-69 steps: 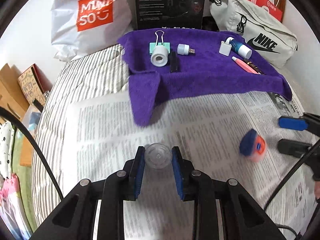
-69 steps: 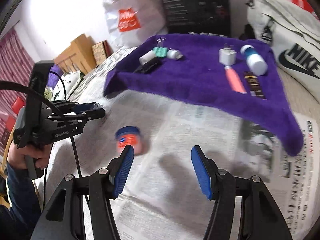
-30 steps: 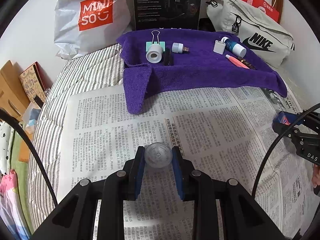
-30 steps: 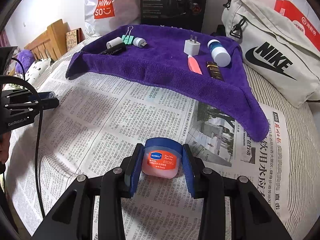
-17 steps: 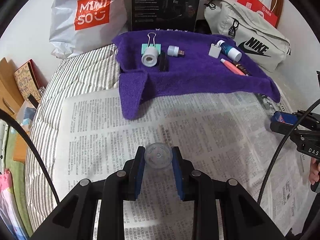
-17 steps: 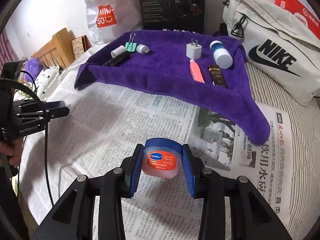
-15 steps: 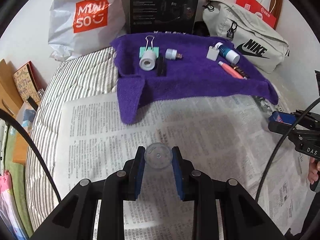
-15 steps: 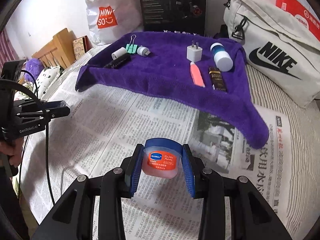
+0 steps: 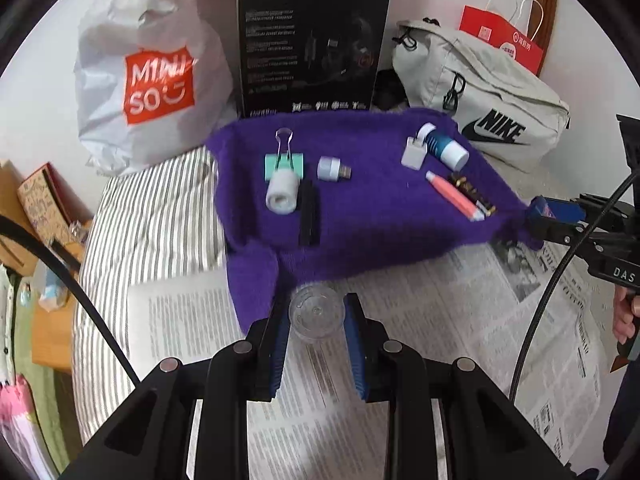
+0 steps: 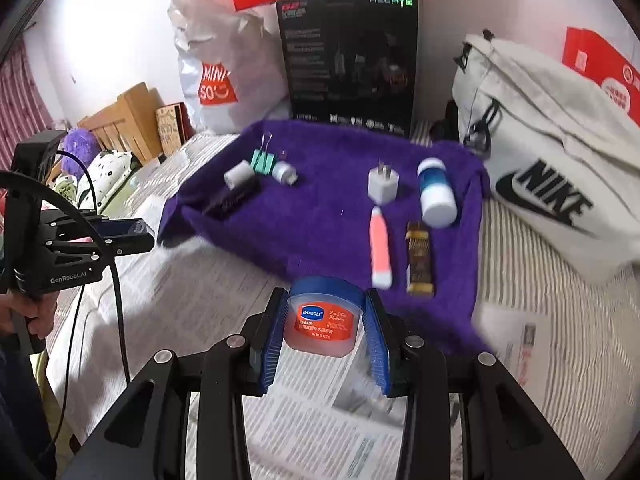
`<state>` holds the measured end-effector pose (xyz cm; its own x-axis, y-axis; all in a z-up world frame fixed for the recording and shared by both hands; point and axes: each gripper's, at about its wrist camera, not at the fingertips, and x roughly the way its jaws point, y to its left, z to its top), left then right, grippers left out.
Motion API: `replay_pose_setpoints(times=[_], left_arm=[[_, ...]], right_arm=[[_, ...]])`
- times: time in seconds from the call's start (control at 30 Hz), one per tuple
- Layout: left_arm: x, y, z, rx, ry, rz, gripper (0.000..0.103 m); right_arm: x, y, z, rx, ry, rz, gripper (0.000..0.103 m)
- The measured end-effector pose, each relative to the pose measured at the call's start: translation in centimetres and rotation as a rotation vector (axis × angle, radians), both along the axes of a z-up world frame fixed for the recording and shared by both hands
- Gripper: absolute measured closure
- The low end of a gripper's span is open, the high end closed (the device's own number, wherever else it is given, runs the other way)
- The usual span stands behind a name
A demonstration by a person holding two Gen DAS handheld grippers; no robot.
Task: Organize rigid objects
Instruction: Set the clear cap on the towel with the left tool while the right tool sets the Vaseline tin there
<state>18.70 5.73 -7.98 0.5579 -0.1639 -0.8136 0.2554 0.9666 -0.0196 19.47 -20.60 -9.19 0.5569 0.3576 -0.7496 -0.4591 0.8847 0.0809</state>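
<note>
My left gripper [image 9: 317,316] is shut on a small clear round container [image 9: 317,311], held above the newspaper just before the near edge of the purple towel [image 9: 380,224]. My right gripper [image 10: 323,320] is shut on a blue-lidded lip balm jar [image 10: 323,316] with an orange label, at the towel's near edge [image 10: 320,232]. On the towel lie a green binder clip [image 9: 284,160], a white roll [image 9: 282,194], a black bar [image 9: 308,216], a USB plug [image 9: 332,168], a white charger [image 10: 383,186], a blue-and-white bottle [image 10: 436,192], a pink tube [image 10: 380,248] and a brown stick [image 10: 418,258].
A Miniso bag [image 9: 148,76], a black box [image 9: 312,44] and a white Nike bag [image 9: 488,112] stand behind the towel. Newspaper [image 9: 440,320] covers the striped bed. Each gripper shows in the other's view, the right one [image 9: 560,216] and the left one [image 10: 120,236].
Both grippers have moved forward toward the purple towel, each still holding its item. The towel and its objects now appear much closer.
</note>
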Motion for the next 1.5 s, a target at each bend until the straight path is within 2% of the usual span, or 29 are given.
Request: replay_pose_setpoints(times=[0.3, 0.47, 0.57, 0.77, 0.9, 0.97, 1.33, 1.5], left_arm=[[5.7, -1.6, 4.3, 0.018, -0.062, -0.064, 0.077], [9.2, -3.6, 5.0, 0.052, -0.064, -0.124, 0.077], [11.2, -4.3, 4.8, 0.077, -0.059, -0.146, 0.077], [14.1, -4.3, 3.5, 0.064, -0.045, -0.146, 0.077], [14.3, -4.2, 2.4, 0.046, -0.053, -0.159, 0.077], [14.5, -4.0, 1.9, 0.020, -0.032, -0.169, 0.077], [15.4, -2.2, 0.7, 0.017, -0.001, -0.129, 0.077], [15.4, -2.5, 0.5, 0.029, 0.005, -0.140, 0.077]], right_arm=[[6.3, 0.6, 3.3, -0.026, -0.037, 0.023, 0.065], [9.9, 2.1, 3.8, -0.031, -0.032, 0.064, 0.065], [11.4, 2.8, 3.3, -0.054, -0.034, 0.085, 0.065], [13.4, 2.4, 2.0, -0.033, -0.014, 0.092, 0.065], [13.8, 2.3, 1.0, -0.022, 0.009, 0.107, 0.065], [13.9, 2.5, 0.5, -0.034, 0.019, 0.115, 0.065], [13.4, 4.5, -2.2, -0.072, 0.082, 0.227, 0.065], [13.7, 5.5, -4.4, -0.104, 0.115, 0.249, 0.065]])
